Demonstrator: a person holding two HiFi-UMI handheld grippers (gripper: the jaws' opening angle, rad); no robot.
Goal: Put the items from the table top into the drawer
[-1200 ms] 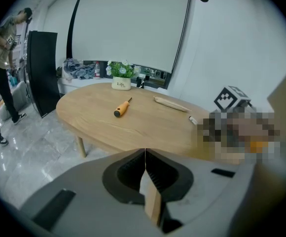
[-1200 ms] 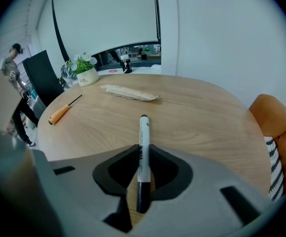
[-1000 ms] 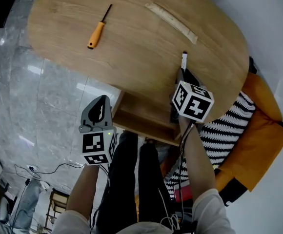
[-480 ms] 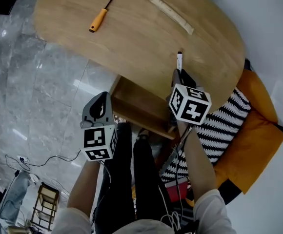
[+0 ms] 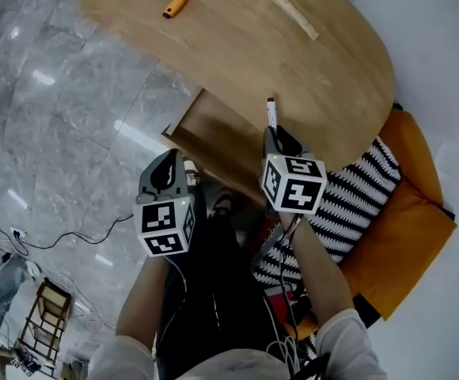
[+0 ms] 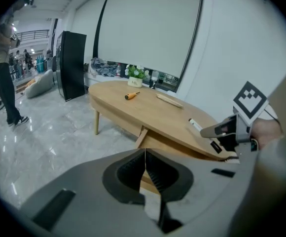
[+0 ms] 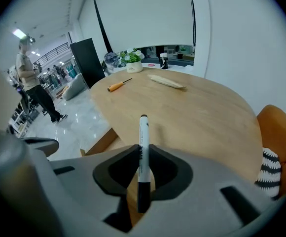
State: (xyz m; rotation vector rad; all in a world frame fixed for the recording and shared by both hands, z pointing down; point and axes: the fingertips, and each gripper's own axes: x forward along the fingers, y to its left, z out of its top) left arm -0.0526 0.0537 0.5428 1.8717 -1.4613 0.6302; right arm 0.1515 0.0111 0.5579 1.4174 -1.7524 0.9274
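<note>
Looked like an open-plan office or lab hall, not a home; glossy grey marble floor ran far back; person stood in the distance, more people behind, blurred; railed upper level above them; tall black cabinet; wide roller blind over the window; potted plant on the sill; lounge corner – oval wooden table, orange seat with striped cushion; loose cables on the floor.
</note>
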